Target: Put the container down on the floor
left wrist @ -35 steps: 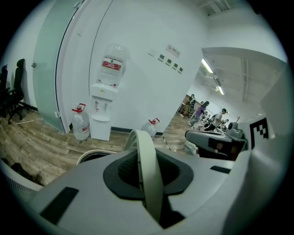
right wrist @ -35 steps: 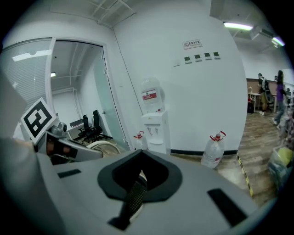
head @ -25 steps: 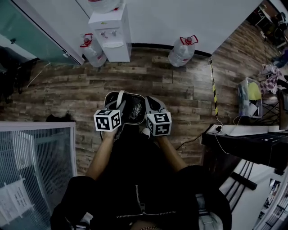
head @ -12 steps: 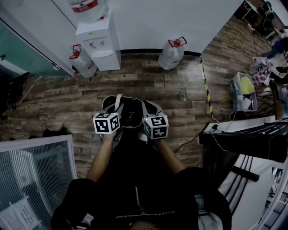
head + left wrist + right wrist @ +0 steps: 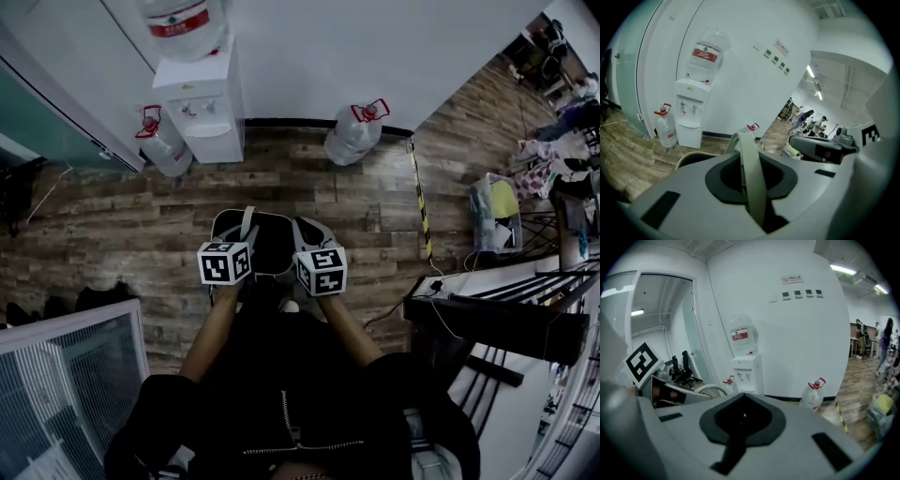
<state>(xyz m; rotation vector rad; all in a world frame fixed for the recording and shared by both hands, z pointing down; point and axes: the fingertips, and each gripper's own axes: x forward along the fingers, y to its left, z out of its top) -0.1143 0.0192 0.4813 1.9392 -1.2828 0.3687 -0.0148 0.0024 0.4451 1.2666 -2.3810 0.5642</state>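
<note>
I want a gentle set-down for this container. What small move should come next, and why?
Probably lower the left gripper and right gripper together, keeping the container level: its pale handle is clamped between the left gripper's fingers, it seems held above the wood floor, and the floor around it looks bare.

Wood-plank floor [image 5: 112,206]; white wall [image 5: 356,47]; water dispenser [image 5: 202,103] against it; glass partition [image 5: 37,103] left.

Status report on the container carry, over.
Left gripper shut on handle of container. Right gripper shut, nothing seen between jaws. Container above floor, not yet down. Water dispenser at wall, well ahead.
</note>
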